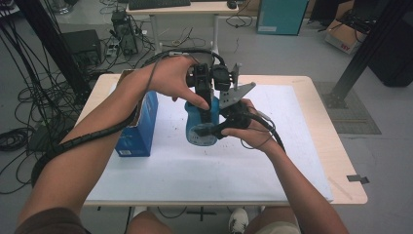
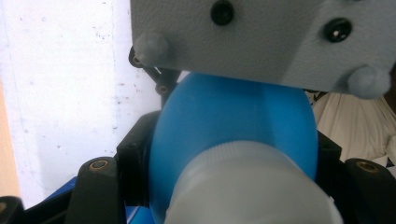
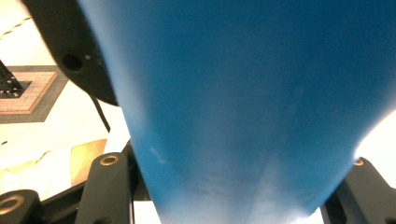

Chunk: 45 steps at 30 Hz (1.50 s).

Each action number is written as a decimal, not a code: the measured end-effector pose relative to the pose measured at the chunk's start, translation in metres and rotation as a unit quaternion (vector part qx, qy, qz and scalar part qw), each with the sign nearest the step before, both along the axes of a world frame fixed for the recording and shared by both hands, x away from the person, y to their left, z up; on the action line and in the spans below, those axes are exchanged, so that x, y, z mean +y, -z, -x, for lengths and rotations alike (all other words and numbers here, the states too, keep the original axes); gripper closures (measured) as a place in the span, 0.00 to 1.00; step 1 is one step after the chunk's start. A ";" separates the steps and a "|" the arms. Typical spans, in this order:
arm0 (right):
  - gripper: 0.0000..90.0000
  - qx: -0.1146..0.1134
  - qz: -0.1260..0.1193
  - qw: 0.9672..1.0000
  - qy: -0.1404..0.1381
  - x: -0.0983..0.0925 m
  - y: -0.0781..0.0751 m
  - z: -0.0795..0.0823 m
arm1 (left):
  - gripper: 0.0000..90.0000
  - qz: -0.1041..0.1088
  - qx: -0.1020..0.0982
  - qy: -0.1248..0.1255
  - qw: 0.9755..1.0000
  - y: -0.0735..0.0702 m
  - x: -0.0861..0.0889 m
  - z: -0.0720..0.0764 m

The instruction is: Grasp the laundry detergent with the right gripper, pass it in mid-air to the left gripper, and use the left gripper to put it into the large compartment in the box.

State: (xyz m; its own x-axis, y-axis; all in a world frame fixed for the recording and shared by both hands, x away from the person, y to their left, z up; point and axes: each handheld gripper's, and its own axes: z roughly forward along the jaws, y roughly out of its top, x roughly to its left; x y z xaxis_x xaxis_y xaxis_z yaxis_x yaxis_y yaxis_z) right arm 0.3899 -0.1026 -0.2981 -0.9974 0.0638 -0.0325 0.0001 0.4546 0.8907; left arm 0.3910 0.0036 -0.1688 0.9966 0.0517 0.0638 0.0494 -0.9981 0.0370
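On the left of the counter (image 1: 311, 146) stands 1 blue box (image 1: 139, 127), upright on the white sheet (image 1: 195, 170), just beside the person's left forearm and apart from the work.

At the middle, 1 blue bottle (image 1: 200, 127) is held up off the sheet between 2 grippers. The left gripper (image 1: 207, 100) comes down from above and is clamped at the bottle's top end; in the left gripper view its black jaws sit on either side of the blue shoulder (image 2: 233, 126), with the pale grey cap (image 2: 252, 186) right under the camera. The right gripper (image 1: 229, 124) comes in from the right and is clamped on the bottle's body, which in the right gripper view stands between the 2 jaws as a broad blue wall (image 3: 243, 107).

Judging by this hold, the work in hand looks like opening or closing the cap: the bottle is lifted and gripped at both ends, so picking up and securing are done. The cap sits on the neck, so turning it, and setting the bottle down again, seem to be left.

Count: 1 bottle, 1 cap, 1 box, 2 grippers, 1 sheet.
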 end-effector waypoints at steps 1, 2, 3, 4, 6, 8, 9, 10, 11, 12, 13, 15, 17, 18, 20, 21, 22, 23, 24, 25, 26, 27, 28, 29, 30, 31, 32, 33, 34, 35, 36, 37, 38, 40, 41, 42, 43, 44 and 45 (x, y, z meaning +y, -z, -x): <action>0.46 -0.001 0.000 1.000 0.000 0.000 0.000 0.000 | 0.40 0.002 -0.004 0.002 1.000 0.001 0.000 0.000; 0.46 -0.001 0.000 1.000 0.000 0.000 0.000 0.000 | 0.40 0.002 -0.004 0.002 1.000 0.001 0.000 0.000; 0.46 -0.001 0.000 1.000 0.000 0.000 0.000 0.000 | 0.40 0.003 0.000 -0.003 1.000 0.001 0.000 0.001; 0.46 -0.001 0.001 1.000 0.000 0.000 0.000 0.000 | 0.40 0.002 0.006 -0.004 1.000 0.001 0.000 0.000; 0.46 -0.001 0.004 1.000 0.000 0.000 0.000 0.000 | 0.40 0.000 0.006 -0.003 1.000 0.002 0.000 0.001; 0.46 -0.002 0.005 1.000 0.000 0.000 0.001 0.000 | 0.40 0.000 0.006 -0.003 1.000 0.002 0.000 0.000; 0.46 -0.002 0.005 1.000 0.000 0.000 0.001 0.000 | 0.40 0.000 0.006 -0.003 1.000 0.002 0.000 0.000; 0.46 -0.002 0.005 1.000 0.000 0.000 0.001 0.000 | 0.40 0.000 0.006 -0.003 1.000 0.002 0.000 0.000; 0.46 -0.002 0.004 1.000 0.000 0.000 0.001 0.000 | 0.40 0.000 0.006 -0.003 1.000 0.002 0.000 0.000; 0.46 -0.001 0.004 1.000 0.000 0.000 0.001 0.000 | 0.40 -0.001 0.006 -0.003 1.000 0.002 0.000 0.000; 0.46 0.000 0.003 1.000 0.001 0.000 0.001 0.000 | 0.40 -0.001 0.006 -0.003 1.000 0.002 0.000 0.000; 0.46 0.001 0.003 1.000 0.000 0.000 0.001 0.000 | 0.40 -0.001 0.007 -0.003 1.000 0.002 0.001 0.000; 0.46 0.001 0.002 1.000 0.001 0.001 0.001 0.000 | 0.40 0.000 0.006 -0.004 1.000 0.002 0.001 0.000; 0.46 0.000 0.004 1.000 -0.001 0.001 0.001 -0.001 | 0.40 0.000 0.006 -0.005 1.000 0.002 0.001 0.000; 0.46 0.001 0.003 1.000 0.001 0.001 0.001 0.000 | 0.40 -0.001 0.006 -0.004 1.000 0.002 0.001 0.000; 0.46 0.000 0.005 1.000 0.000 0.001 0.001 -0.001 | 0.40 -0.002 0.007 -0.004 1.000 0.002 0.001 0.000; 0.46 0.000 0.005 1.000 -0.001 0.001 0.001 -0.001 | 0.40 -0.003 0.006 -0.004 1.000 0.002 0.001 0.000; 0.46 0.001 0.005 1.000 -0.001 0.001 0.001 -0.001 | 0.40 -0.003 0.007 -0.004 1.000 0.002 0.001 0.000; 0.46 0.000 0.005 1.000 -0.001 0.001 0.001 -0.001 | 0.40 -0.003 0.007 -0.004 1.000 0.002 0.001 0.000; 0.46 0.001 0.005 1.000 -0.001 0.001 0.001 -0.001 | 0.40 -0.003 0.007 -0.004 1.000 0.002 0.001 0.000; 0.46 0.001 0.005 1.000 -0.001 0.001 0.001 -0.001 | 0.40 -0.001 0.004 -0.003 1.000 0.003 0.001 0.000; 0.46 0.000 0.005 1.000 -0.001 0.001 0.001 -0.001 | 0.40 0.002 0.003 -0.003 1.000 0.003 0.000 0.000; 0.46 0.000 0.005 1.000 0.000 0.001 0.001 -0.001 | 0.40 -0.003 0.006 -0.004 1.000 0.003 0.001 0.000; 0.46 0.000 0.005 1.000 0.000 0.001 0.001 -0.001 | 0.40 -0.003 0.006 -0.004 1.000 0.003 0.001 0.000; 0.46 0.000 0.005 1.000 -0.001 0.001 0.001 -0.001 | 0.40 -0.003 0.006 -0.004 1.000 0.003 0.001 0.000; 0.46 0.001 0.005 1.000 -0.001 0.001 0.001 -0.001 | 0.40 -0.004 0.007 -0.004 1.000 0.003 0.001 0.000; 0.46 0.001 0.005 1.000 -0.001 0.001 0.001 -0.001 | 0.40 -0.004 0.007 -0.004 1.000 0.003 0.001 0.000; 0.46 -0.005 0.002 1.000 -0.002 0.001 0.001 -0.001 | 0.40 -0.005 0.007 -0.005 1.000 0.003 0.001 0.000; 0.46 -0.005 0.002 1.000 -0.002 0.001 0.001 -0.001 | 0.40 -0.005 0.007 -0.005 1.000 0.003 0.001 0.000; 0.46 0.001 0.004 1.000 -0.001 0.001 0.001 0.000 | 0.40 -0.004 0.007 -0.006 1.000 0.002 0.001 0.001; 0.46 0.002 0.004 1.000 -0.001 0.001 0.001 0.000 | 0.40 -0.005 0.007 -0.005 1.000 0.002 0.001 0.001; 0.46 0.001 0.003 1.000 -0.001 0.001 0.001 0.000 | 0.40 -0.006 0.006 -0.004 1.000 0.002 0.001 0.001; 0.46 0.002 0.003 1.000 -0.002 0.001 0.001 0.000 | 0.40 -0.006 0.006 -0.004 1.000 0.002 0.001 0.001; 0.46 0.002 0.003 1.000 -0.002 0.001 0.001 0.000 | 0.40 -0.007 0.000 0.000 1.000 0.002 0.001 0.000; 0.46 0.002 0.004 1.000 -0.002 0.002 0.001 0.000 | 0.40 -0.007 0.000 -0.001 1.000 0.002 0.001 0.000; 0.46 0.002 0.004 1.000 -0.002 0.002 0.001 0.000 | 0.40 -0.004 0.007 -0.007 1.000 0.002 0.001 0.001; 0.46 0.002 0.004 1.000 -0.002 0.002 0.001 0.000 | 0.40 -0.004 0.008 -0.007 1.000 0.003 0.001 0.001; 0.46 0.002 0.004 1.000 -0.002 0.002 0.001 0.000 | 0.40 -0.006 0.006 -0.007 1.000 0.003 0.001 0.001; 0.46 0.002 0.005 1.000 -0.002 0.002 0.002 0.000 | 0.40 -0.006 0.007 -0.006 1.000 0.003 0.001 0.001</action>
